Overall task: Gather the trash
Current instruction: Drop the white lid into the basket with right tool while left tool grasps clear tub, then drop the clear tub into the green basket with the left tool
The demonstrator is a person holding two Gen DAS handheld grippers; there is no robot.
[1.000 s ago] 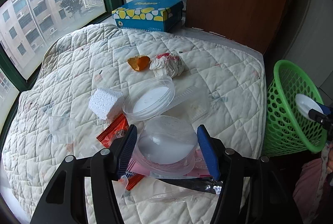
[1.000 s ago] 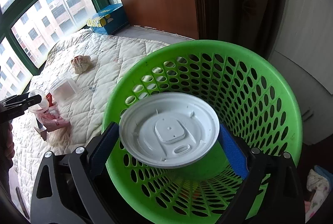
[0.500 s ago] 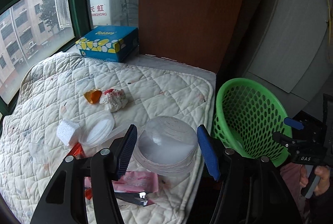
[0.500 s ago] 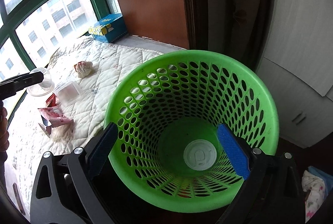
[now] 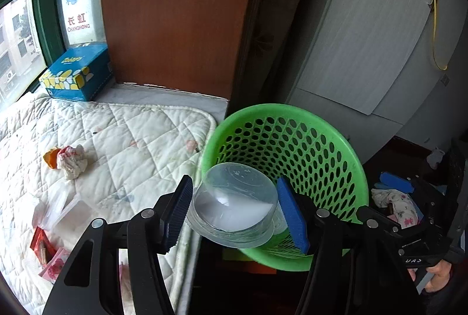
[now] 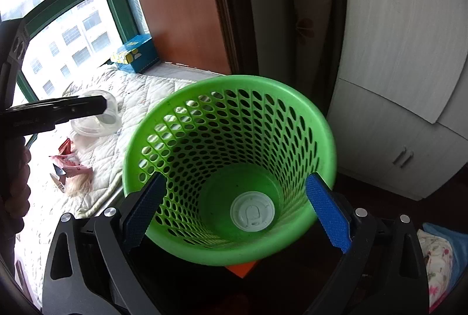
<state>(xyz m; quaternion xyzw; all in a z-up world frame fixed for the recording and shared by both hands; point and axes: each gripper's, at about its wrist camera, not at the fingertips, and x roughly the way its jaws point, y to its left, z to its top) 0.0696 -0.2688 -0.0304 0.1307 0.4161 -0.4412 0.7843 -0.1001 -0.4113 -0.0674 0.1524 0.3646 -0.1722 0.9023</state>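
Observation:
My left gripper [image 5: 235, 211] is shut on a clear plastic cup [image 5: 234, 202] and holds it at the near left rim of the green perforated basket [image 5: 345, 168]. From the right wrist view the cup [image 6: 99, 116] hangs left of the basket [image 6: 292, 98], still over the quilt. My right gripper [image 6: 234, 208] is open and empty above the basket, where a white lid [image 6: 252, 212] lies on the bottom. A crumpled white paper ball [image 5: 71, 161], an orange scrap [image 5: 49, 158], a clear container [image 5: 68, 211] and red and pink wrappers [image 5: 48, 256] lie on the quilt [image 5: 131, 151].
A blue tissue box [image 5: 77, 75] stands at the back by the window. A brown wooden panel [image 5: 175, 13] and a grey cabinet [image 5: 365, 51] rise behind the basket. Floral cloth [image 5: 395, 203] lies on the dark floor to the right.
My left gripper has carried the clear cup right from above the quilt to the basket's edge. My right gripper let go of the white lid, which dropped into the basket, and it stays open.

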